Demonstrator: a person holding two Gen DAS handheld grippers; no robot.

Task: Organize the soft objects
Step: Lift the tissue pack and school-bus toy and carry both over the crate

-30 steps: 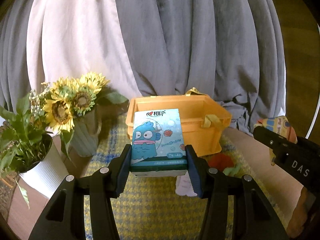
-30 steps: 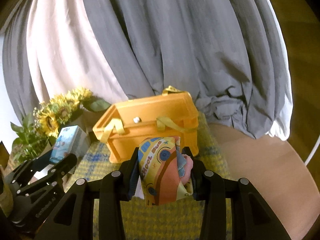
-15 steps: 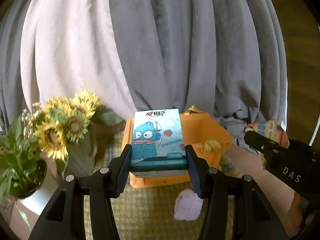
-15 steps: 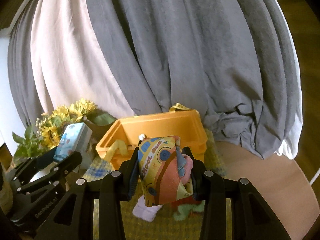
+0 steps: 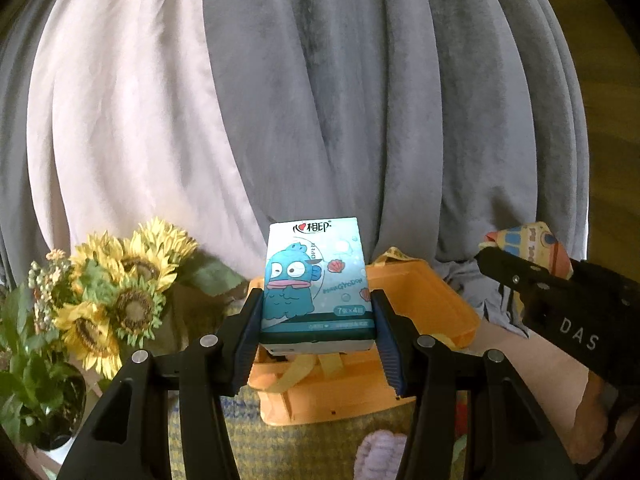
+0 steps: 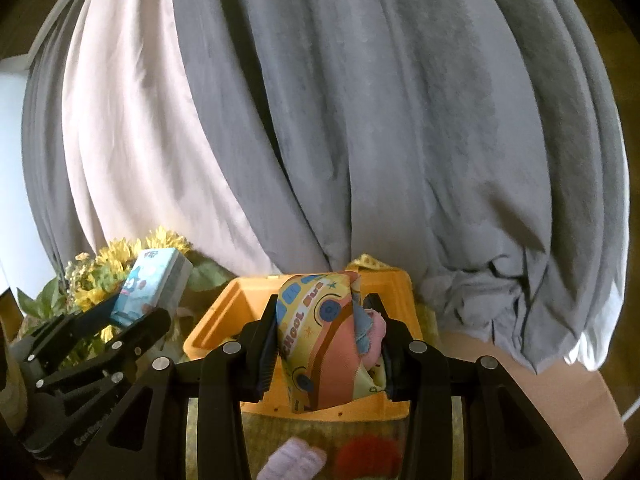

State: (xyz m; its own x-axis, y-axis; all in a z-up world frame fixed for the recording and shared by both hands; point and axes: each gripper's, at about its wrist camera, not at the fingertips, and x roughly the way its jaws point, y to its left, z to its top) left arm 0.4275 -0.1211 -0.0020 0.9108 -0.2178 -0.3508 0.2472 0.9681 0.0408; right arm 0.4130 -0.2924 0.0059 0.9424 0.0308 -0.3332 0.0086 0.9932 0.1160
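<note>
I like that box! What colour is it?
Orange box, seen best from the right wrist.

Lifted and carried forward: tissue pack [image 5: 316, 286] and school-bus pouch [image 6: 328, 336], now over the orange crate [image 5: 432, 300], with more curtain [image 6: 320, 120] filling both views.

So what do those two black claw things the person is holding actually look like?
Both the left gripper and the right gripper are matte black plastic, with angular linkage arms joined by round silver pins. The jaws carry ribbed dark-blue pads. White lettering marks their sides. No cables or sleeves show.
</note>
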